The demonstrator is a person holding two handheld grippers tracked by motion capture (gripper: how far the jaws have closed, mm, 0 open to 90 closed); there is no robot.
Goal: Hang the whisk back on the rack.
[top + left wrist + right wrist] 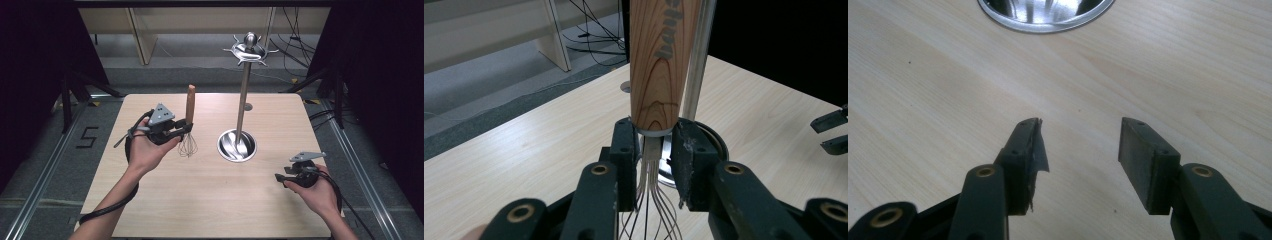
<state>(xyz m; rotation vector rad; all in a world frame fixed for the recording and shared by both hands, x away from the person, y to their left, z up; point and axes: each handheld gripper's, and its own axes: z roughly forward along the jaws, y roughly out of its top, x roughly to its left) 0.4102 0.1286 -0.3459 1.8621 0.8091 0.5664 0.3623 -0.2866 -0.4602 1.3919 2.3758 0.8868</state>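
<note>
A whisk [190, 107] with a wooden handle stands upright in the air, its wire loops pointing down just above the table. My left gripper [186, 129] is shut on it at the neck just below the handle. In the left gripper view the handle [661, 60] rises right above the gripper [655, 145], and the wires hang between the jaws. At the table's front right, my right gripper [280, 176] stays open and low over the wood. The right gripper view shows that gripper [1080, 145] with nothing between its jaws.
A metal utensil stand [237, 145] with a round shiny base, a tall pole [696, 60] and hooks on top [248, 50] stands right of the whisk. Its base rim [1043, 20] lies ahead of my right gripper. The light wooden table [200, 200] ends at dark floor on all sides.
</note>
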